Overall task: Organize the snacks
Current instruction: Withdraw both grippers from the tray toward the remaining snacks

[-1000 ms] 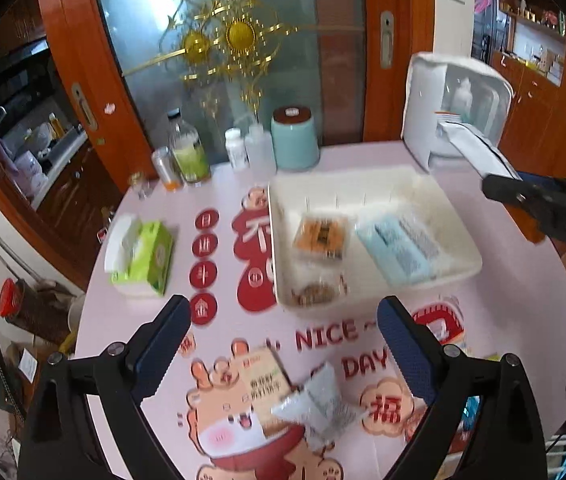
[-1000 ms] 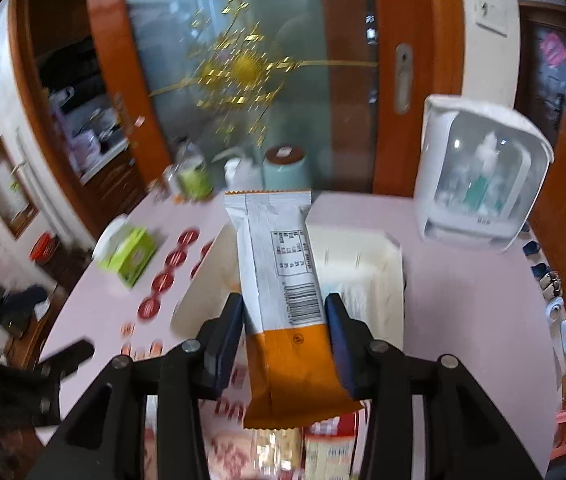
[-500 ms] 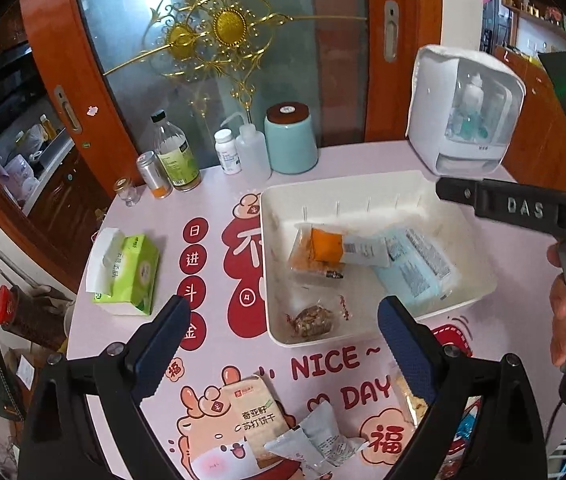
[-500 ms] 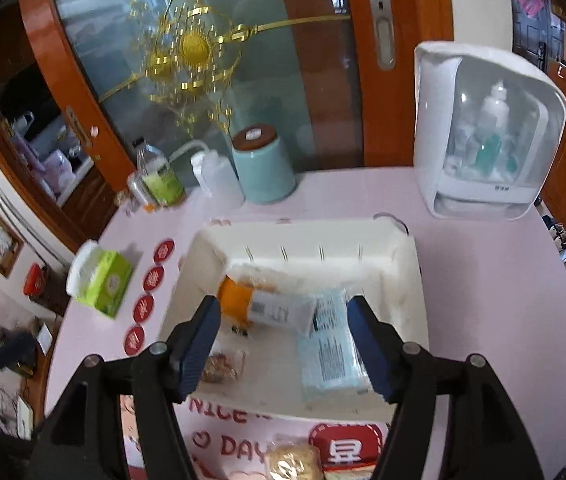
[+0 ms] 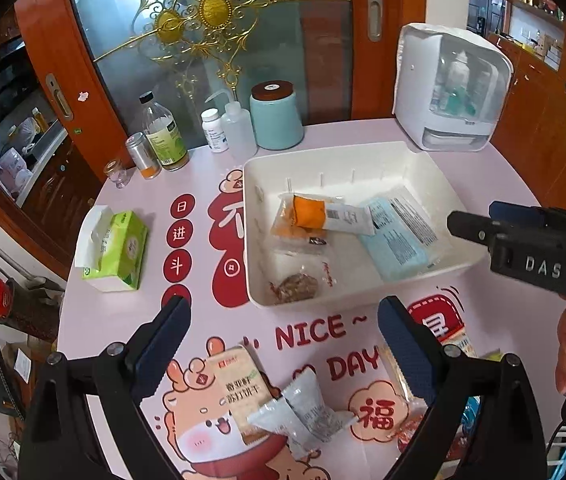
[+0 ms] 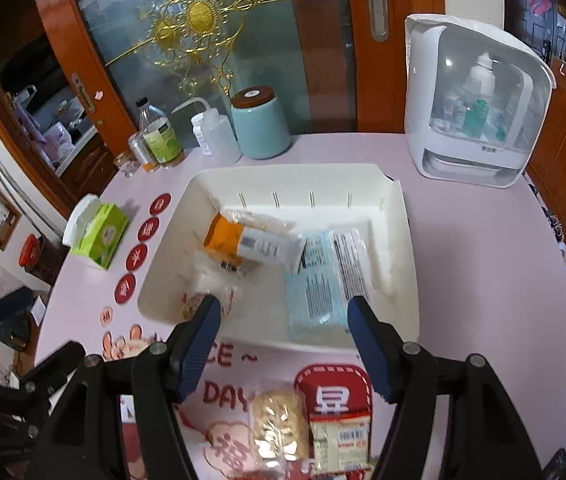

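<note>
**Orange-and-white packet lies in tray; both grippers empty**

The orange-and-white snack packet lies inside the white plastic tray on the pink printed surface. Right gripper has just been opening, nothing between. Left gripper spread wide, empty.

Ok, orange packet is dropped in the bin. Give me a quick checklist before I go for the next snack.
1. Right gripper empty, just opened: ok.
2. Left gripper open, empty: ok.
3. Orange packet inside the white bin: ok.
4. Room left in the bin: ok, bare floor shows.
5. Next target: snack packs lie on the table below the right gripper: ok.
6. Grippers apart from each other: ok.
</note>
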Demonstrator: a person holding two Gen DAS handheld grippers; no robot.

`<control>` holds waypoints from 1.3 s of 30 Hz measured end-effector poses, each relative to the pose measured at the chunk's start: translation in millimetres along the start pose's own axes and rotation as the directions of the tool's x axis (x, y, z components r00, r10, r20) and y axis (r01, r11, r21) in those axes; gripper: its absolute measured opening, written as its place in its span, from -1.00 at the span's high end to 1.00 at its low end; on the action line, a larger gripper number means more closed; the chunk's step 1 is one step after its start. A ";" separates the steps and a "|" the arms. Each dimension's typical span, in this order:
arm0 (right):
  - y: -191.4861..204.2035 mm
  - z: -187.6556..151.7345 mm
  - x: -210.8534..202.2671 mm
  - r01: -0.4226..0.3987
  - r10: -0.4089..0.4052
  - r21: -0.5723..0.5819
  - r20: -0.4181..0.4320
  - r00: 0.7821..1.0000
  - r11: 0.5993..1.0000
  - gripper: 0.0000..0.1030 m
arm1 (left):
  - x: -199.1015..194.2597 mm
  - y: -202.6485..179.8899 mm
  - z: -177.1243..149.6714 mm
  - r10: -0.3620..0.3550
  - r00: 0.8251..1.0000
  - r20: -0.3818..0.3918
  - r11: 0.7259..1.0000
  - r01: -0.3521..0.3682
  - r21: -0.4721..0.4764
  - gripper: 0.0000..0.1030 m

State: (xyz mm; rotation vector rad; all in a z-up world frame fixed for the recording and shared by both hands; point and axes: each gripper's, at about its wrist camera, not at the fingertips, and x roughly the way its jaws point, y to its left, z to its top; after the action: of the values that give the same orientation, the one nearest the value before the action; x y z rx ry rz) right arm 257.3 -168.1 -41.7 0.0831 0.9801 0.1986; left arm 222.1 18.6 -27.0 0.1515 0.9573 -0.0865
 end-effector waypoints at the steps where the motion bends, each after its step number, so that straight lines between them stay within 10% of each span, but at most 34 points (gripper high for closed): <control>1: -0.3 -6.0 -2.5 0.011 -0.011 -0.009 -0.003 1.000 1.000 -0.29 | -2.8 -2.5 -4.2 -0.002 1.000 -0.001 1.000 0.002 0.003 -0.83; 25: -35.5 -110.0 -67.7 0.069 -0.073 -0.114 -0.029 0.997 0.991 -0.29 | -44.0 -7.7 -84.7 0.021 0.999 -0.045 1.000 -0.022 -0.009 -0.83; 39: -90.0 -180.6 -15.3 0.110 -0.099 0.036 -0.224 0.970 0.993 -0.29 | 32.8 0.9 -132.0 -0.020 0.971 -0.238 0.992 -0.010 -0.125 -0.83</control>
State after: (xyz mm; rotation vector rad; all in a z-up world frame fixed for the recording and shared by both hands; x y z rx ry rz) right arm 110.6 -262.8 -143.9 0.0538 1.2092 0.0880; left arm 134.4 41.3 -128.5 0.0432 1.2006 -0.0124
